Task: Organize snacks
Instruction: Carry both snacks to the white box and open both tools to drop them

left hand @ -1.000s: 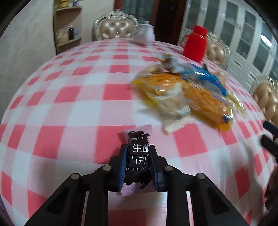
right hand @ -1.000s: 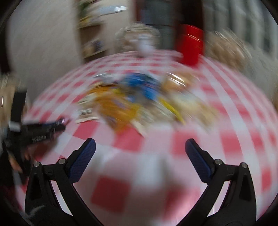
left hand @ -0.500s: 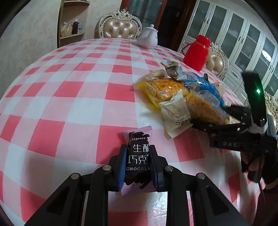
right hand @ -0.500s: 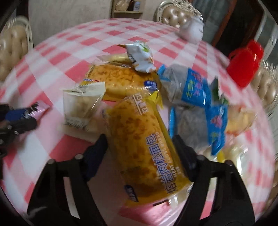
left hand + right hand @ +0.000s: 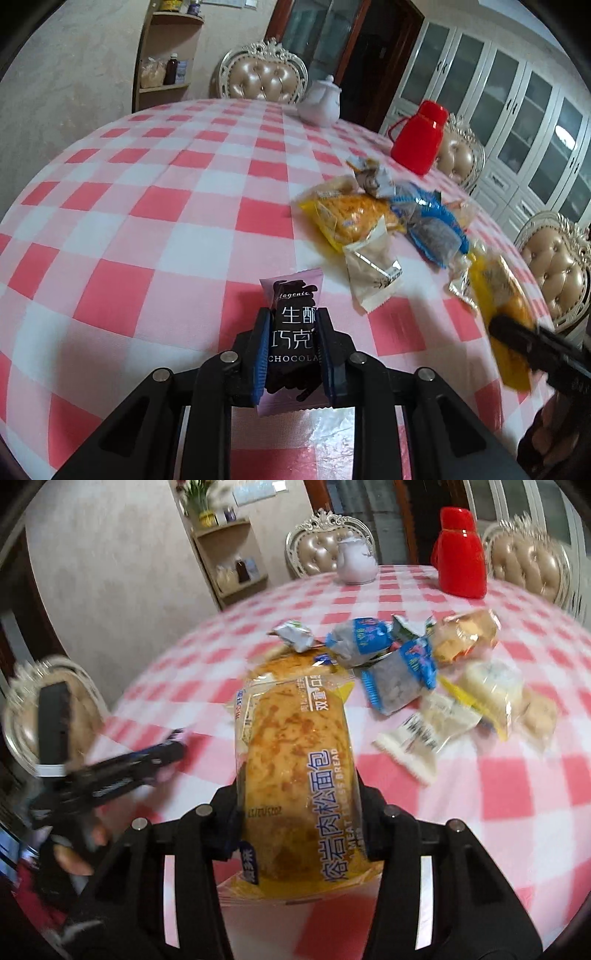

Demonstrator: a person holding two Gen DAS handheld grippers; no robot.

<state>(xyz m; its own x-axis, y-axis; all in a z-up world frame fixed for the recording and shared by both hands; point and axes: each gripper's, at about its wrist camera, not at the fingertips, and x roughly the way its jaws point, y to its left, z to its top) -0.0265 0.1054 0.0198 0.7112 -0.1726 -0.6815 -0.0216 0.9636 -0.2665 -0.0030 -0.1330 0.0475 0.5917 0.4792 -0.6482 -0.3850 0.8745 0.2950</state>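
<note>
Our left tongs are pinching a chocolate packet between their blue pads, the pink wrapper end sticking out ahead of the tips, held low over the checked worktop. Our right tongs are pinching a meat floss bread pack across its middle, the pack standing lengthwise along the fingers and raised off the cloth.

From the right wrist view we see the other snacks lying in a loose pile beyond the bread: a second bread pack just behind it, two blue-ended packets touching each other, a small silvery packet at the left edge of the pile, and several pale wrapped cakes to the right. That view is blurred, so we cannot tell which of the pale packs overlap.

A red flask and a white teapot stand at the far side of the worktop, well apart from the pile. Cushioned chairs ring the worktop.
</note>
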